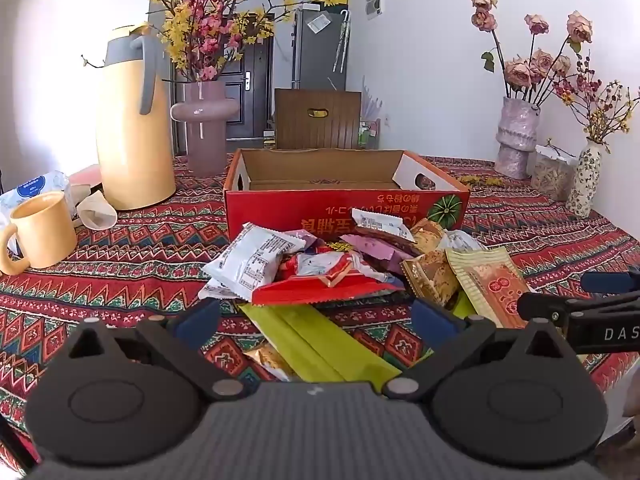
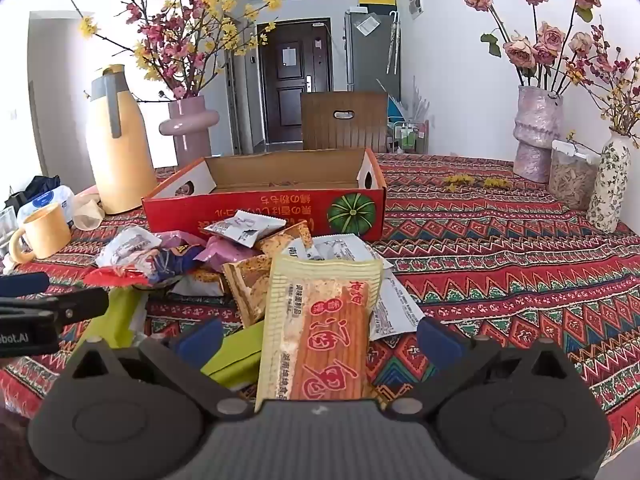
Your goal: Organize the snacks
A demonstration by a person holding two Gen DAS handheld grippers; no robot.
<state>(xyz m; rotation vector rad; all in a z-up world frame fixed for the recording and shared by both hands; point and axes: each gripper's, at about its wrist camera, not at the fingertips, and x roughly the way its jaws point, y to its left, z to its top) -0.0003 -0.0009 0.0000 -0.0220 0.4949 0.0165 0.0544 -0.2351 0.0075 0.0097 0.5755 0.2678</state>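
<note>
Barely starting: red box (image 1: 344, 204) sitting empty at 12 o'clock, snack pile (image 1: 344, 264) lying loose on the tabletop (image 1: 120, 264) just before it. Hovering tilted downward, left tool (image 1: 316, 318) gaping over green packet (image 1: 320, 344), right tool (image 2: 320, 338) gaping around orange packet (image 2: 324, 320), gripping nothing.

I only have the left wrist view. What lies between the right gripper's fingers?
Observer: The cream and orange packet lies between the open fingers of the right gripper; neither pad touches it.
Operator: What is right of that packet?
Observer: A white wrapper, partly under it.
Operator: Is the box's right end wall whole?
Observer: The box has an oval hand hole there.
</note>
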